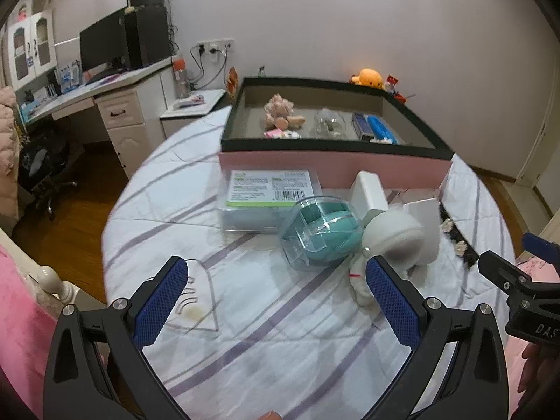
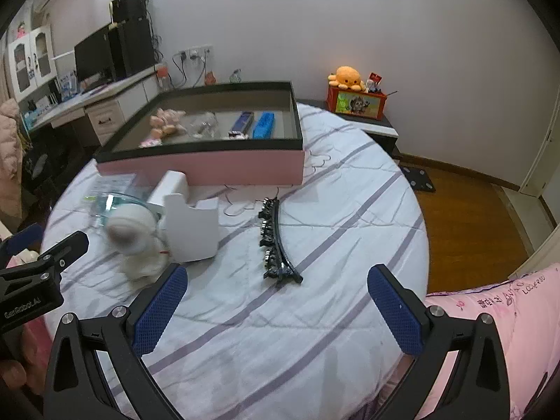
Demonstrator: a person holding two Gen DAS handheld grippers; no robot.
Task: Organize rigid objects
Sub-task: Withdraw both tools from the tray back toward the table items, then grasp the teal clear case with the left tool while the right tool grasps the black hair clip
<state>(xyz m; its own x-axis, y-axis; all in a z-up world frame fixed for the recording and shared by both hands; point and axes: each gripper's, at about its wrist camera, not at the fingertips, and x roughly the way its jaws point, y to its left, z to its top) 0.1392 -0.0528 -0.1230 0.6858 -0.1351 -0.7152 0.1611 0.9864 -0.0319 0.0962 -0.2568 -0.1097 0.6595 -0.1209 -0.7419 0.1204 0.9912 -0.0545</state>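
Observation:
A pink box with a black rim (image 1: 332,166) (image 2: 210,166) stands at the far side of the bed and holds a pink plush, a clear item and blue cases (image 1: 376,127) (image 2: 263,125). In front of it lie a flat labelled pack (image 1: 269,192), a clear case with a teal object (image 1: 320,232), a white astronaut figure (image 1: 392,241) (image 2: 134,241), a white box (image 1: 367,192) (image 2: 190,229) and a black decorated hairband (image 2: 276,241). My left gripper (image 1: 276,280) is open and empty, just before the astronaut. My right gripper (image 2: 276,287) is open and empty, near the hairband's end.
A clear plastic sheet (image 1: 196,297) lies by the left gripper's left finger. The bed has a white striped cover (image 2: 315,315). A desk with a monitor (image 1: 101,45) stands far left. A pink quilt (image 2: 507,315) lies at the right. An orange plush sits on a small box (image 2: 355,99).

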